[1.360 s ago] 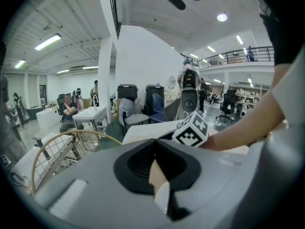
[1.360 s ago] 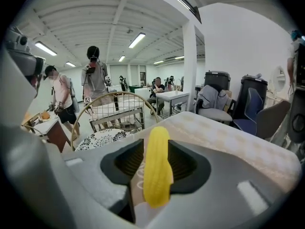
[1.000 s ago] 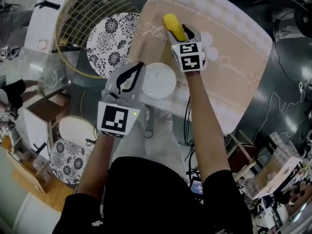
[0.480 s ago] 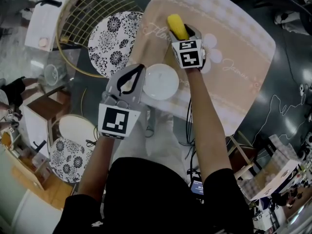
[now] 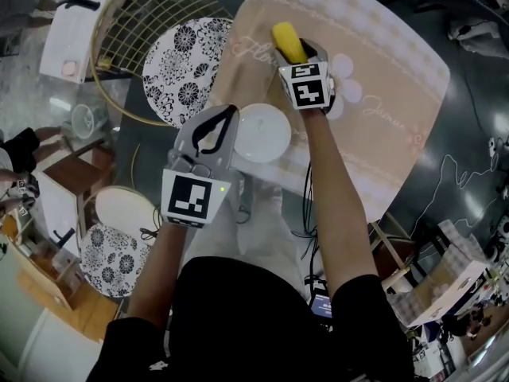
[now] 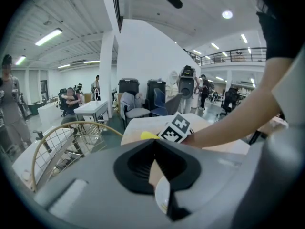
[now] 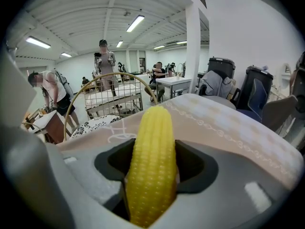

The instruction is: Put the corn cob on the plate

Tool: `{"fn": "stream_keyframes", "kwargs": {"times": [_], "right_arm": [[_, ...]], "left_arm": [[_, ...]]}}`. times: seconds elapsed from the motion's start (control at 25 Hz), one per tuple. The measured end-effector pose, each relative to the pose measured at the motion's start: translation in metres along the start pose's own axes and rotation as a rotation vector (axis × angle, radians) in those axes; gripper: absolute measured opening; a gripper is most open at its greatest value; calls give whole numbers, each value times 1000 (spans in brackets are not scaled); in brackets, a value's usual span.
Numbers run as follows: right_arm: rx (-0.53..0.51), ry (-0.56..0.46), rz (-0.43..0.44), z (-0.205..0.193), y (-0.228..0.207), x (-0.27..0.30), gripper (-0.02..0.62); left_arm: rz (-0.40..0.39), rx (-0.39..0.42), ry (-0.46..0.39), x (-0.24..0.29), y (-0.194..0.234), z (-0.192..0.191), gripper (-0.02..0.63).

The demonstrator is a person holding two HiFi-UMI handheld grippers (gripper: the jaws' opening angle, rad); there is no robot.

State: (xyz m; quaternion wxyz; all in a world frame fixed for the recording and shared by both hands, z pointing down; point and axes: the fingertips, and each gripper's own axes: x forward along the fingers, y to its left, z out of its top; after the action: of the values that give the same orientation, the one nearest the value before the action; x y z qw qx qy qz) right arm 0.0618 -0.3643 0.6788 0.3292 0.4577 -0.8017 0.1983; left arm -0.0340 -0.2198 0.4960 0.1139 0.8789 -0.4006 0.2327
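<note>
Between the jaws of the right tongs [image 5: 302, 54]: one corn cob [image 5: 286, 40], lying on the table [image 5: 398, 78], away from the plate [image 5: 262, 132].

Two tongs are out over the one beige-clothed table. The right pair's jaws have just been opening and stand wide on either side of the single yellow cob, which pokes out past their tips. The left tongs [image 5: 223, 118] have their tips together on nothing, just left of the one white plate, which sits between the two pairs. Two flower-patterned round cushions [image 5: 187, 62] [image 5: 111, 253] lie further left of the left tongs.
</note>
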Motion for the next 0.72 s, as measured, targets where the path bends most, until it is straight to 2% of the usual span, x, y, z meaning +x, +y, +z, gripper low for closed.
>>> {"fn": "stream_keyframes", "kwargs": {"times": [0.72], "right_arm": [[16, -87, 0, 7, -1, -27, 255]], "left_arm": [[14, 6, 3, -6, 0, -2, 5]]}}
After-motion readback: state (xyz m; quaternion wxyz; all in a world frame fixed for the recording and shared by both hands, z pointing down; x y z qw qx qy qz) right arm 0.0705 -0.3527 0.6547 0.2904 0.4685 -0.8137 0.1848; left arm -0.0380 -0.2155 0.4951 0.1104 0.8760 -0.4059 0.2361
